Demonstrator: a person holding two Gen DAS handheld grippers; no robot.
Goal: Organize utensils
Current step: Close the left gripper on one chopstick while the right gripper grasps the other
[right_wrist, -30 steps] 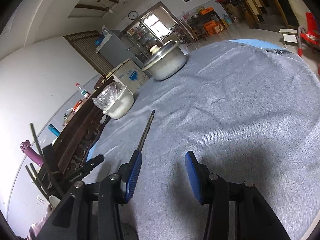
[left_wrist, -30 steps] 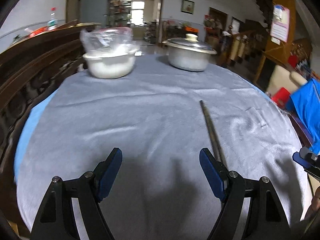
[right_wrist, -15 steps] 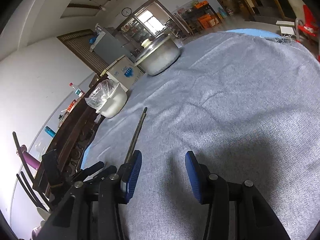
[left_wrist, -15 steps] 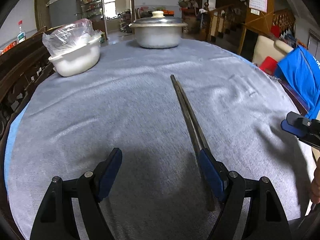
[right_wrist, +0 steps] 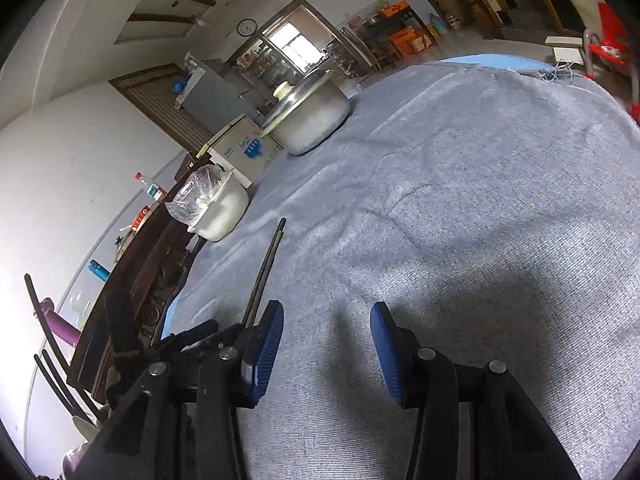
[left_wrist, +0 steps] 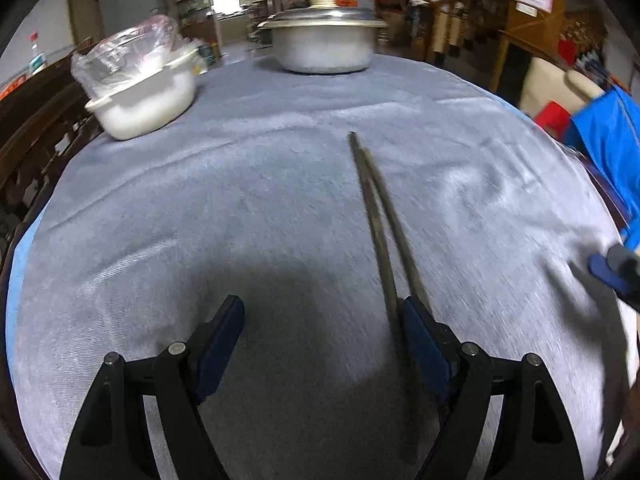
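A pair of dark chopsticks lies on the grey tablecloth, tips pointing away, near ends running under my left gripper's right finger. My left gripper is open and empty, just above the cloth, with the chopsticks beside its right pad. The chopsticks also show in the right wrist view, left of my right gripper, which is open and empty. My right gripper's blue tip shows blurred at the right edge of the left wrist view.
A white bowl with a plastic bag stands at the far left and a lidded metal pot at the far centre. A dark wooden chair back borders the table's left. A utensil holder with several sticks is at the left.
My left gripper has moved forward and lower; the pot and bowl look closer, and both chopsticks now show. My right gripper has shifted slightly. Both stay open.
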